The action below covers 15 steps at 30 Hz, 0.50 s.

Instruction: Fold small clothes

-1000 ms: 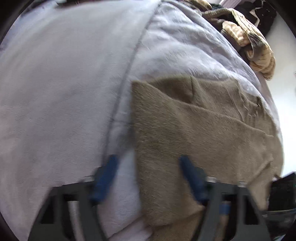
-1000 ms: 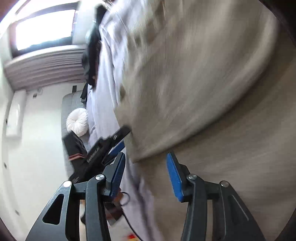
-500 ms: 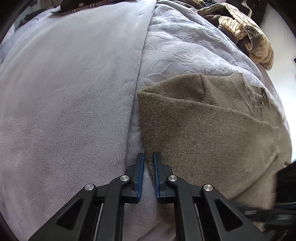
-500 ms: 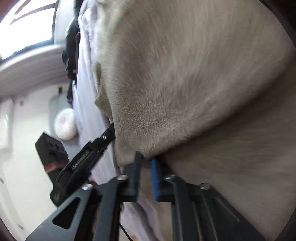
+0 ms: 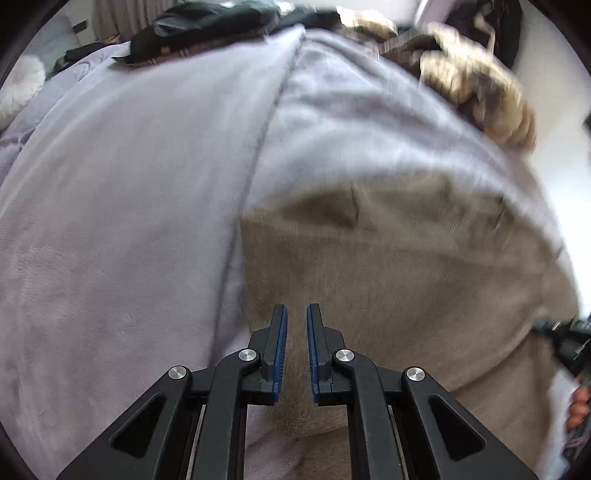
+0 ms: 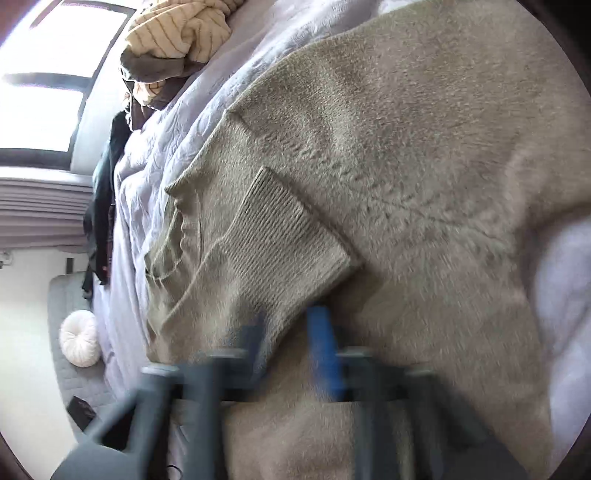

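A taupe knit sweater [image 5: 406, 266] lies partly folded on a pale lilac blanket [image 5: 122, 206]. My left gripper [image 5: 296, 314] hovers over the sweater's near left edge, its blue-padded jaws nearly closed with a narrow gap and nothing between them. In the right wrist view the sweater [image 6: 406, 147] fills the frame, with a ribbed cuff [image 6: 280, 240] folded across its body. My right gripper [image 6: 291, 325] is blurred, and the cuff's lower edge lies between its jaws.
A heap of cream and dark clothes [image 5: 472, 85] lies at the far right of the bed, and dark garments [image 5: 207, 26] at the far end. In the right wrist view a white round cushion [image 6: 79, 339] sits on a grey mat below the bed edge.
My left gripper has moved right, from the blanket beside the sweater to over its edge, jaws still nearly closed. My right gripper has opened slightly and the view has swung to show the cuff.
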### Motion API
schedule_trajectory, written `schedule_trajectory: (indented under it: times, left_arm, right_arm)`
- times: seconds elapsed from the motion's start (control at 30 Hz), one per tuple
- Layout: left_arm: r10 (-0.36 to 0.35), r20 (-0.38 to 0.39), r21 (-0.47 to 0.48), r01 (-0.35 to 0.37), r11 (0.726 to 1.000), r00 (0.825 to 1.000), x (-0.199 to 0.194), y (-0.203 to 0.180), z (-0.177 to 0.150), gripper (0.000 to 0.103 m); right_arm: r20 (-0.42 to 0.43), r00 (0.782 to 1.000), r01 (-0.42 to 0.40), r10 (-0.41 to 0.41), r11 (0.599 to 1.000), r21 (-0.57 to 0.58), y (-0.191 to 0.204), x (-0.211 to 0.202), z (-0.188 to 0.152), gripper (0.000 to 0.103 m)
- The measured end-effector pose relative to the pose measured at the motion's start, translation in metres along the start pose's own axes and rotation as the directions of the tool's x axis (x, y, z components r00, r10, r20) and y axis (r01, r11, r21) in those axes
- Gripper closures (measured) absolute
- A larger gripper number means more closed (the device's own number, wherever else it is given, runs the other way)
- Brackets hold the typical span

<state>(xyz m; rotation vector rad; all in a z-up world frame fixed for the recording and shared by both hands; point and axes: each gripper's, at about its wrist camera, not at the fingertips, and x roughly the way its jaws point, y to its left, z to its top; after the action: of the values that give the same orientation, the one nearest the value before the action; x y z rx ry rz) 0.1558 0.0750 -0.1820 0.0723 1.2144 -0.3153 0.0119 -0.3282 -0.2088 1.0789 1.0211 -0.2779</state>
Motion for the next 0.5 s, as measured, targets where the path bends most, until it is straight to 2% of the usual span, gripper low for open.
schedule_trajectory:
  times: [0.07,0.17,0.2,0.23,0.37,0.4,0.47,0.5]
  left_arm:
    - [0.062,-0.033,0.038,-0.061,0.997,0.998,0.017,-0.006,-0.012,0.091]
    - [0.082,-0.001,0.044,-0.082,0.996,0.997,0.015,-0.005,-0.02,0.091]
    - [0.085,-0.007,0.041,-0.085,0.996,0.996,0.013,-0.005,-0.02,0.091]
    - [0.088,-0.015,0.038,-0.088,0.995,0.996,0.008,-0.005,-0.02,0.091]
    - [0.09,-0.034,0.022,-0.089,0.996,0.995,-0.014,-0.005,-0.028,0.091]
    - [0.084,-0.044,0.015,-0.084,0.996,0.995,-0.02,-0.007,-0.033,0.091]
    - [0.068,-0.066,-0.003,-0.069,0.998,0.995,-0.029,-0.012,-0.041,0.091]
    - [0.053,-0.081,-0.011,-0.054,0.998,0.995,-0.034,-0.017,-0.047,0.091]
  right_arm:
    - [-0.009,0.999,0.035,-0.035,0.999,0.005,-0.013,-0.002,-0.001,0.099]
    - [0.026,0.994,0.108,-0.108,0.994,-0.011,-0.025,-0.019,-0.006,0.103]
    - [0.027,0.994,0.109,-0.108,0.994,-0.023,-0.028,-0.025,-0.007,0.103]
    - [0.016,0.996,0.089,-0.088,0.996,-0.031,-0.032,-0.031,-0.008,0.098]
    - [-0.012,0.997,0.073,-0.075,0.994,-0.082,-0.039,-0.056,-0.02,0.096]
    - [-0.029,0.997,0.064,-0.067,0.994,-0.09,-0.044,-0.063,-0.025,0.088]
    - [-0.05,0.997,0.051,-0.056,0.995,-0.087,-0.052,-0.074,-0.037,0.061]
    - [-0.059,0.997,0.035,-0.039,0.996,-0.082,-0.056,-0.079,-0.044,0.042]
